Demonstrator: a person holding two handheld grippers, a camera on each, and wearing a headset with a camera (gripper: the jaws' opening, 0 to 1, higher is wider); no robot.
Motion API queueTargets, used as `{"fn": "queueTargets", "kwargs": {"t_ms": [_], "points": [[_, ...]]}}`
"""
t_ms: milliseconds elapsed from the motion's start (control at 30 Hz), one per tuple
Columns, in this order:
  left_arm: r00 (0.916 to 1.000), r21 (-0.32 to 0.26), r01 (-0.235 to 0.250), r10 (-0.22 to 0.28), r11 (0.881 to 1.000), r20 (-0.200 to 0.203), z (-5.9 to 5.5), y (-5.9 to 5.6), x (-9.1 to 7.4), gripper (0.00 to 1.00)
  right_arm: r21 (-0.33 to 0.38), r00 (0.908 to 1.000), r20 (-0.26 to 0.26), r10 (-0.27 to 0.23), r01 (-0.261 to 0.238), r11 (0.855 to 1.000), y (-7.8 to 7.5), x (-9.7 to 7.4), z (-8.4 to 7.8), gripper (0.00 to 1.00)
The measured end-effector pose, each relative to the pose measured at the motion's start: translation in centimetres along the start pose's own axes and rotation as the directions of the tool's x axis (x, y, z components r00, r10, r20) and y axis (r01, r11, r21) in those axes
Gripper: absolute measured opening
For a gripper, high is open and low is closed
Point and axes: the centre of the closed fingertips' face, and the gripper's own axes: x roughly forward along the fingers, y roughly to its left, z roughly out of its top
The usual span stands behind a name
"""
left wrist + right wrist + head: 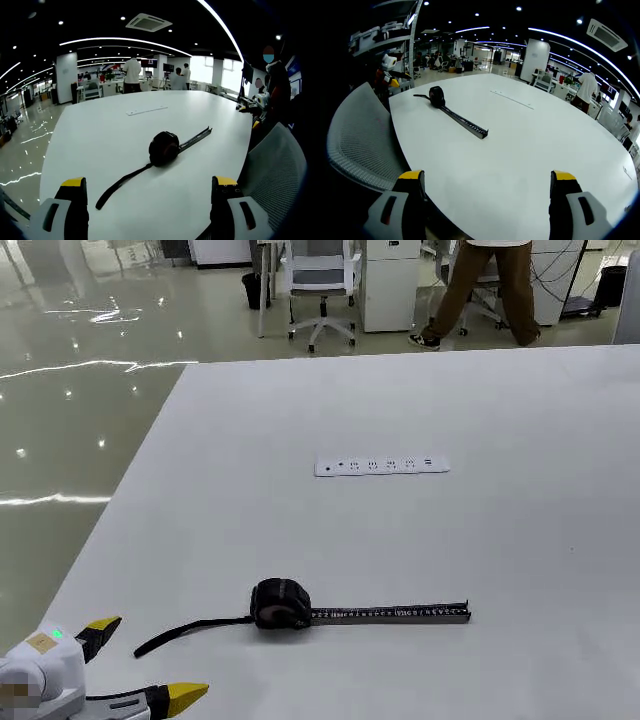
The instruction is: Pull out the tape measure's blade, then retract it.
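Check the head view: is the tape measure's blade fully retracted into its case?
No, the blade lies pulled out along the table from the black case.

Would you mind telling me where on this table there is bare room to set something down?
Bare table lies between the power strip and the tape measure, and all along the right side beyond the blade tip. The near-left corner is tighter: the strap and the open left gripper sit there.

Blk tape measure [280,604], white table [420,540], yellow-tipped L tongs [143,661].
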Motion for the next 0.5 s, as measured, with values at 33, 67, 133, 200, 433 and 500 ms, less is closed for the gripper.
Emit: {"fn": "queueTargets", "kwargs": {"t_ms": [33, 67, 133, 200, 433, 500], "points": [[1.0000, -0.002, 0.001, -0.001, 1.000, 0.003, 0.08, -0.02, 0.05, 1.00, -0.003, 1.0000, -0.002, 0.003, -0.003, 1.000, -0.01, -0.03, -0.05, 1.00], [1.0000, -0.002, 0.002, -0.002, 1.000, 0.004, 0.12, -0.04, 0.09, 1.00, -0.004, 1.0000, -0.002, 0.003, -0.003, 1.000, -0.06, -0.06, -0.07, 1.00], [1.0000, -0.002, 0.005, -0.005, 1.000, 0.002, 0.12, -0.11, 0.17, 1.00, -0.003, 1.0000, -0.003, 0.002, -0.002, 1.000, -0.19, -0.14, -0.08, 1.00], [1.0000, -0.004, 0.007, -0.007, 1.000, -0.001, 0.04, -0.16, 0.21, 1.00, -0.002, 1.0000, 0.000, 0.002, -0.002, 1.000, -0.31, -0.20, 0.00, 1.00], [0.9999, -0.011, 0.008, -0.008, 1.000, -0.007, -0.26, -0.36, 0.17, 1.00, -0.006, 1.0000, -0.002, 0.008, -0.008, 1.000, -0.32, -0.19, -0.05, 1.00], [1.0000, -0.015, 0.008, -0.008, 1.000, -0.005, -0.23, -0.47, 0.14, 1.00, -0.005, 0.9999, -0.003, 0.010, -0.010, 1.000, -0.25, -0.17, -0.08, 1.00]]}}
